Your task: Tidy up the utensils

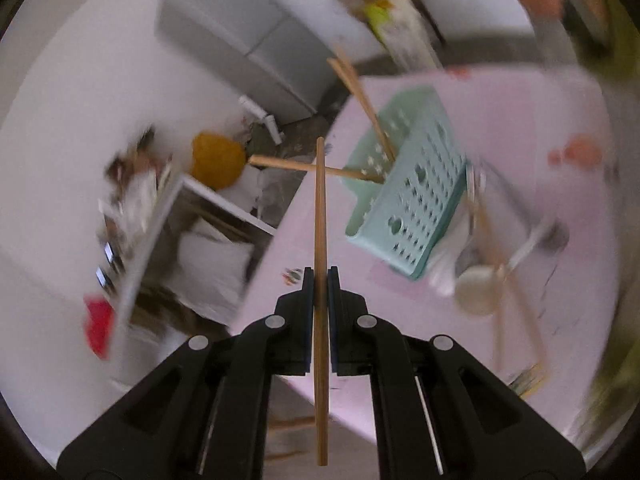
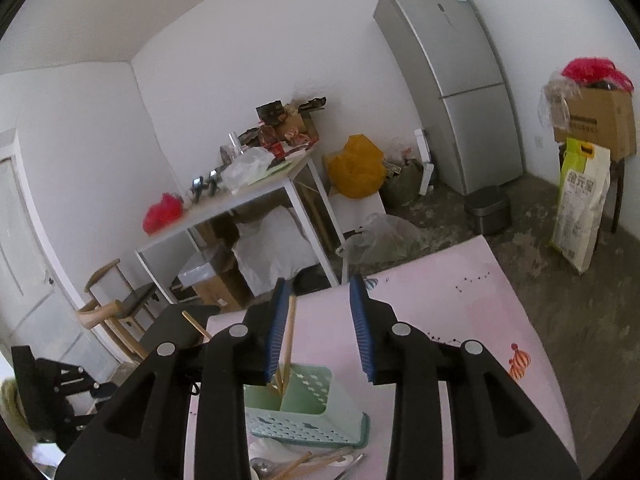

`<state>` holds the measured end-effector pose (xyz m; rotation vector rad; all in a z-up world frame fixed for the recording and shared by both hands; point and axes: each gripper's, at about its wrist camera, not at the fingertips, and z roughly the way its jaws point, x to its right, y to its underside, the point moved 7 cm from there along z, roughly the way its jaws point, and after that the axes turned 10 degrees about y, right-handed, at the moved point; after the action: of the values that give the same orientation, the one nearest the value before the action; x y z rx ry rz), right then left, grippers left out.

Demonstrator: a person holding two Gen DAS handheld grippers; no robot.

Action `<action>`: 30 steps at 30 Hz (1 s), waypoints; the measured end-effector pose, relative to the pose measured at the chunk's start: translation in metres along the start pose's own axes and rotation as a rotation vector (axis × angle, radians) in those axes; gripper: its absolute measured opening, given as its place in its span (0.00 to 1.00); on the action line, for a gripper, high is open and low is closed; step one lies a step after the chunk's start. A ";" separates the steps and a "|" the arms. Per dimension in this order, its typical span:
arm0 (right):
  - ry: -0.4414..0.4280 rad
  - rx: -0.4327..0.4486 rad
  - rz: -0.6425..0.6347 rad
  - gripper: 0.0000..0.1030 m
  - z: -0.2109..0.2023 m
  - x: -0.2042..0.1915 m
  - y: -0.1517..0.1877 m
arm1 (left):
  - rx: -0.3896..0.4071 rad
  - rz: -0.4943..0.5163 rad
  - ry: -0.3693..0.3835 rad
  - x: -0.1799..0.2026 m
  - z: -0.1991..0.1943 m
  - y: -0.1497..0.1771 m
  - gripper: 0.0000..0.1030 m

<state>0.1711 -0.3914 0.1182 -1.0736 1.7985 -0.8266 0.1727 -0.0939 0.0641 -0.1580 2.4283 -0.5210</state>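
Left tongs [image 1: 320, 284] are gripping one chopstick [image 1: 320, 216]; right tongs [image 2: 320, 316] are standing apart, empty, above the caddy.

The held chopstick is pinched near its middle, its far end pointing toward the green caddy's [image 1: 412, 200] left side, not yet over any compartment. Chopsticks [image 1: 360, 92] already in the caddy are leaning out at angles across the approach, so the incoming stick is likely to knock them or be deflected off the rim. The left view is blurring, so aim is uncertain; the thin stick could pivot in so narrow a pinch. More utensils, a spoon [image 1: 478, 290] among them, are lying just beside the caddy on the pink worktop [image 2: 460, 304]; a light caddy could tip or slide.
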 end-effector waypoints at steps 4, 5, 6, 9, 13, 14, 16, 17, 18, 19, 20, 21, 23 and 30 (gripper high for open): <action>-0.007 -0.015 0.033 0.30 0.005 0.017 0.005 | -0.042 0.247 -0.039 0.016 0.002 -0.014 0.05; -0.010 -0.017 0.040 0.30 0.006 0.021 0.006 | -0.064 0.299 -0.035 0.018 0.004 -0.015 0.05; -0.013 -0.019 0.048 0.30 0.007 0.025 0.007 | -0.082 0.333 -0.033 0.018 0.006 -0.017 0.05; -0.017 -0.018 0.059 0.30 0.009 0.034 0.009 | -0.145 0.486 -0.041 0.022 0.012 -0.017 0.05; -0.025 -0.020 0.084 0.30 0.014 0.045 0.011 | -0.230 0.666 -0.056 0.022 0.020 -0.024 0.05; -0.029 -0.020 0.095 0.30 0.014 0.050 0.013 | -0.245 0.702 -0.054 0.021 0.020 -0.028 0.05; -0.033 -0.020 0.111 0.30 0.015 0.056 0.016 | -0.277 0.755 -0.052 0.021 0.025 -0.033 0.05; -0.037 -0.021 0.120 0.30 0.016 0.059 0.017 | -0.293 0.813 -0.056 0.021 0.026 -0.035 0.05; -0.038 -0.020 0.124 0.30 0.016 0.061 0.018 | -0.306 0.842 -0.056 0.022 0.029 -0.037 0.05; -0.038 -0.019 0.129 0.30 0.016 0.064 0.019 | -0.324 0.877 -0.053 0.023 0.030 -0.039 0.05; -0.040 -0.019 0.133 0.30 0.017 0.067 0.019 | -0.344 0.910 -0.048 0.024 0.032 -0.042 0.05; -0.040 -0.020 0.137 0.30 0.017 0.070 0.020 | -0.360 0.931 -0.046 0.024 0.034 -0.042 0.05; -0.042 -0.022 0.147 0.30 0.017 0.075 0.022 | -0.390 0.990 -0.045 0.025 0.038 -0.043 0.05; -0.044 -0.024 0.173 0.30 0.020 0.087 0.024 | -0.415 1.089 -0.070 0.017 0.056 -0.060 0.05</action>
<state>0.1580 -0.4627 0.0601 -0.9294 1.8390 -0.6734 0.1932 -0.1710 0.0383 0.9041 2.1118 0.4642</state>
